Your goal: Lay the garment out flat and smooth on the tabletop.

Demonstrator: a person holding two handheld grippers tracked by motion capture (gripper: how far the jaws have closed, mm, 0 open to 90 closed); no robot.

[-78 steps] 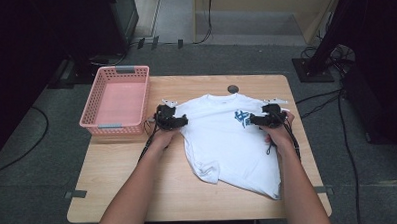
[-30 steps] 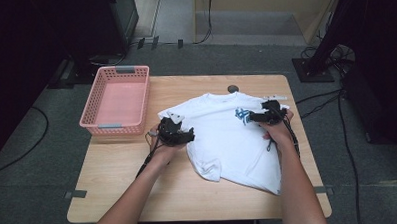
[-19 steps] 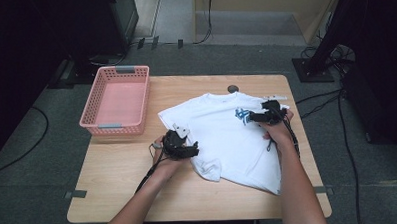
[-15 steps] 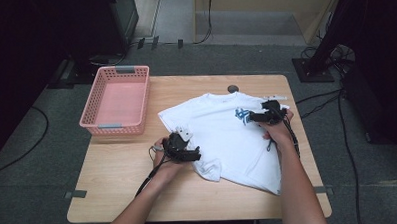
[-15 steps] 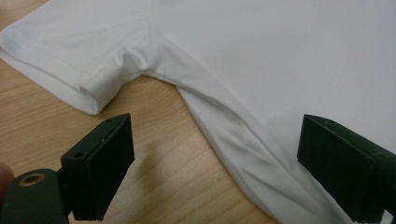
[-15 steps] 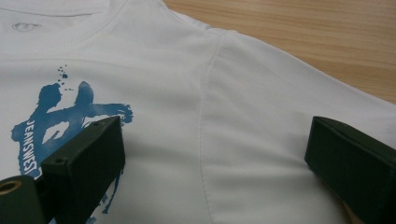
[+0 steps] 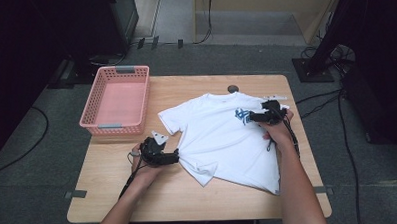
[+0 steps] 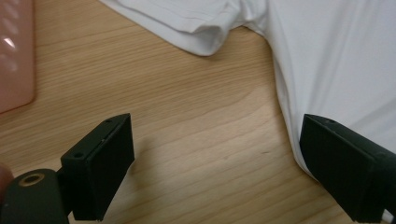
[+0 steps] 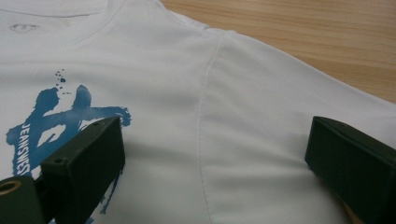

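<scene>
Both grippers are standing with jaws spread and grasping nothing, the left gripper (image 7: pixel 174 156) just having widened at the white T-shirt's (image 7: pixel 222 141) side edge, the right gripper (image 7: pixel 254 117) hovering over its shoulder.

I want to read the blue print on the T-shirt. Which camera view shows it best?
The right gripper view: the blue print is close, with readable letters, though one jaw hides part. The high view shows it small beside the right gripper. The left gripper view shows plain white T-shirt cloth.
</scene>
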